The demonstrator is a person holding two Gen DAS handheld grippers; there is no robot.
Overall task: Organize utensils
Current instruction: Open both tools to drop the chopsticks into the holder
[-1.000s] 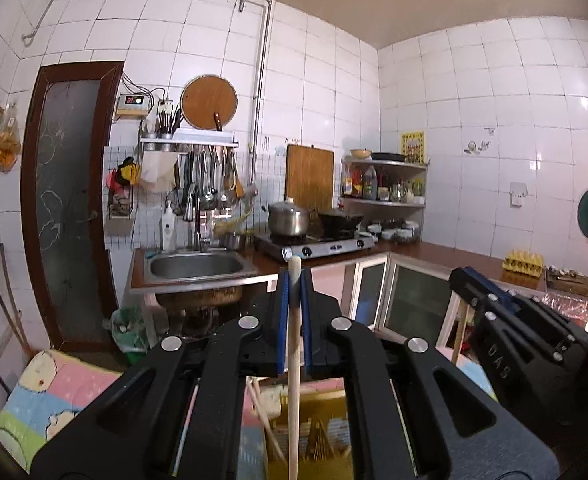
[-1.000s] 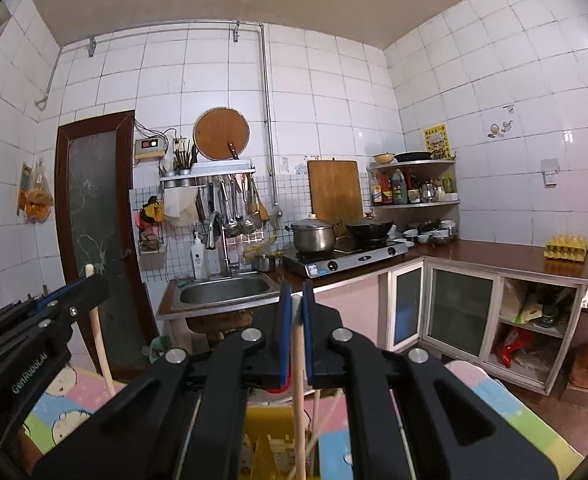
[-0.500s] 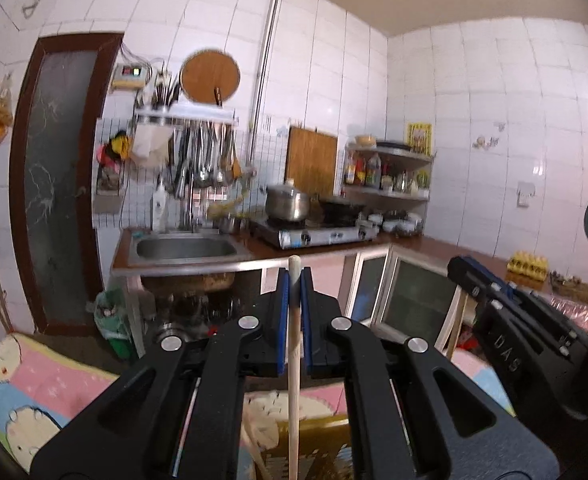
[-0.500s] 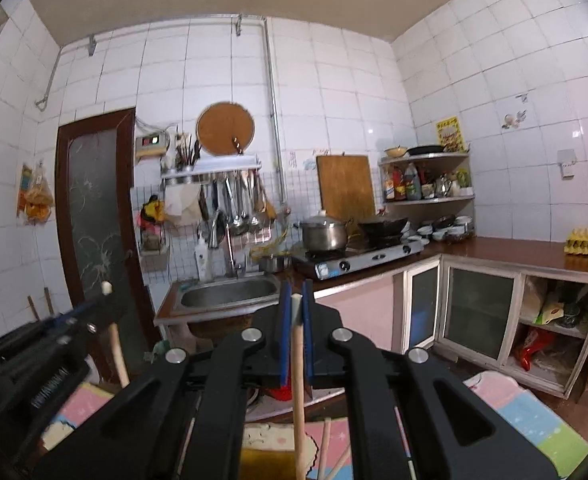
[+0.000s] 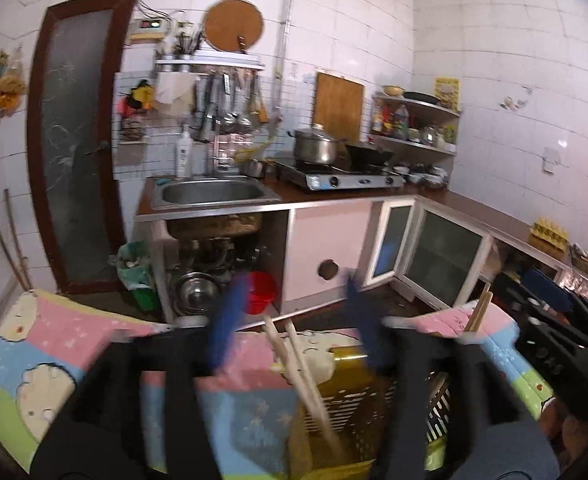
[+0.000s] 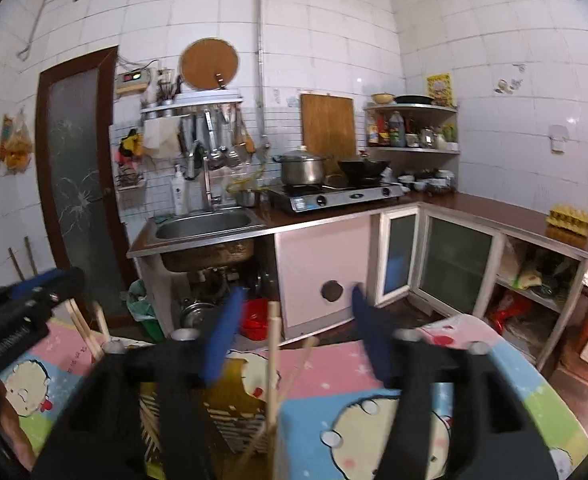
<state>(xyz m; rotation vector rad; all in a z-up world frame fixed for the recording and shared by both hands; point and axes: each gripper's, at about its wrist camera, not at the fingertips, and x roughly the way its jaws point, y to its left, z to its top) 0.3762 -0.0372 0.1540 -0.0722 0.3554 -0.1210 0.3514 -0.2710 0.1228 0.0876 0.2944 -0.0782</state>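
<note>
My left gripper (image 5: pixel 294 312) is open and empty, its blue-padded fingers (image 5: pixel 226 320) spread wide over a yellow slotted utensil basket (image 5: pixel 358 400). Two wooden chopsticks (image 5: pixel 298 364) stand leaning in the basket between the jaws. My right gripper (image 6: pixel 294 320) is also open and empty above the same basket (image 6: pixel 230 416). A wooden chopstick (image 6: pixel 273 364) stands upright in it between the jaws, and another (image 6: pixel 298 368) leans beside it. The right gripper shows at the right of the left wrist view (image 5: pixel 554 320); the left one shows at the left of the right wrist view (image 6: pixel 22 312).
The basket sits on a table with a pastel cartoon tablecloth (image 6: pixel 394 400). Behind stand a counter with a steel sink (image 5: pixel 214 194), a gas stove with a pot (image 5: pixel 318 146), hanging utensils (image 5: pixel 226 100), glass-door cabinets (image 6: pixel 458 264) and a brown door (image 5: pixel 78 140).
Both grippers went from shut on a chopstick to open. The chopsticks now stand free in the basket. Both views have tipped downward, showing more of the table.
</note>
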